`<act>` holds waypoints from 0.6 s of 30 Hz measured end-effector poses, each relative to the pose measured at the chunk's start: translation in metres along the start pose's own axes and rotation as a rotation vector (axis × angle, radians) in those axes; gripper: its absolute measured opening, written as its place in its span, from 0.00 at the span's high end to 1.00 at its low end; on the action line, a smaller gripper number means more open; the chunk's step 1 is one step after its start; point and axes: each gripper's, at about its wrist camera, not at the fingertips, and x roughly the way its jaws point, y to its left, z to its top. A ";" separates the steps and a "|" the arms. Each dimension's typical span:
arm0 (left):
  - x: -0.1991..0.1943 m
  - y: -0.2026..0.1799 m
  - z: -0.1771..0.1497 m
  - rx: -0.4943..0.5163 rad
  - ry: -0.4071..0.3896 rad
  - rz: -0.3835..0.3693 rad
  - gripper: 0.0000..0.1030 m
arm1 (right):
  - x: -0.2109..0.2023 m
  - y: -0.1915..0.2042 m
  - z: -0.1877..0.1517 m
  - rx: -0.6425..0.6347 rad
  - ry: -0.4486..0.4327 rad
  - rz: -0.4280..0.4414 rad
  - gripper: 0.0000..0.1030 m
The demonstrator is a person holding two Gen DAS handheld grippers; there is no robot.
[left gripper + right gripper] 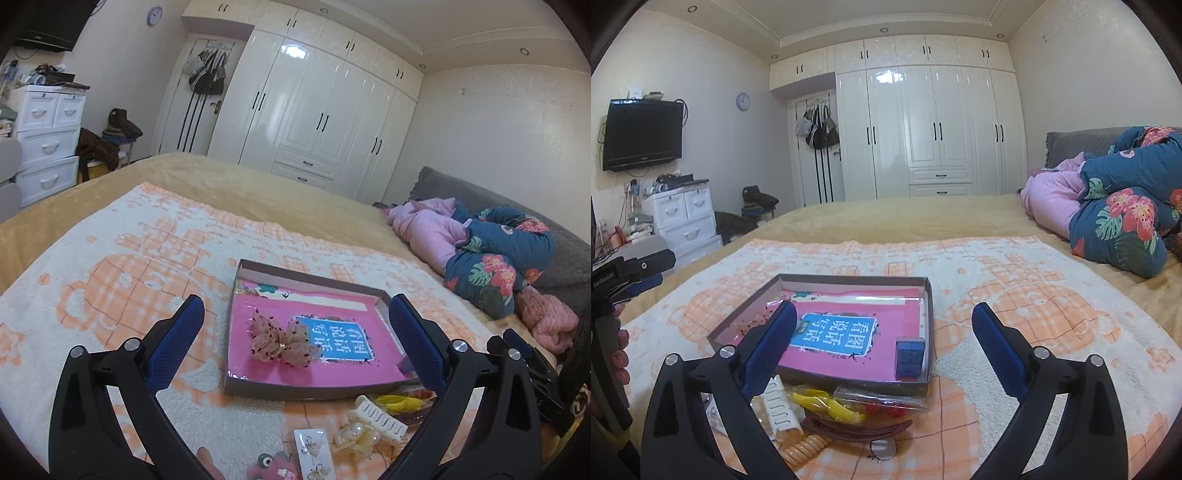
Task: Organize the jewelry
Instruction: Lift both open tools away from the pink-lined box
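- The bed point(229, 181) carries everything, spread with a white-and-orange checked blanket point(110, 258); a white wardrobe point(923, 129) stands behind it, and a folded floral quilt point(1123, 218) lies at the right side of the bed.
- A shallow cardboard box point(236, 325) with a pink lining sits on the blanket, roughly in the middle of both views; a blue label with white Chinese characters point(836, 334) lies flat on its floor.
- The left gripper point(295, 343) hangs low over the near edge of the box, its blue-padded fingers point(177, 343) spread wide and holding nothing; the right gripper point(884, 350) is likewise spread and holding nothing, its left finger in front of the box's near left part.
- Inside the box, a beige mesh bow hair clip point(282, 341) with dark specks lies left of the label; a small blue block point(909, 358) stands upright in the near right corner, touching the wall.
- Just outside the box's near wall lies a loose heap of accessories: a white claw clip point(380, 419), a dark brown curved hair clip point(857, 430), yellow clips point(831, 406) in a clear packet, a pearl claw clip point(356, 437), an orange spiral hair tie point(805, 448), a white card of small clips point(314, 452), and a pink fuzzy piece point(273, 469) cut off by the frame's bottom edge.
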 end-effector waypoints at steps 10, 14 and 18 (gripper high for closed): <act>-0.022 -0.006 -0.004 0.019 -0.024 -0.021 0.11 | -0.022 0.008 0.001 -0.050 -0.046 0.015 0.08; -0.028 -0.006 -0.007 0.025 -0.026 -0.026 0.11 | -0.030 0.012 -0.001 -0.072 -0.050 0.026 0.08; -0.032 -0.007 -0.011 0.037 -0.018 -0.032 0.11 | -0.035 0.015 -0.005 -0.086 -0.034 0.044 0.08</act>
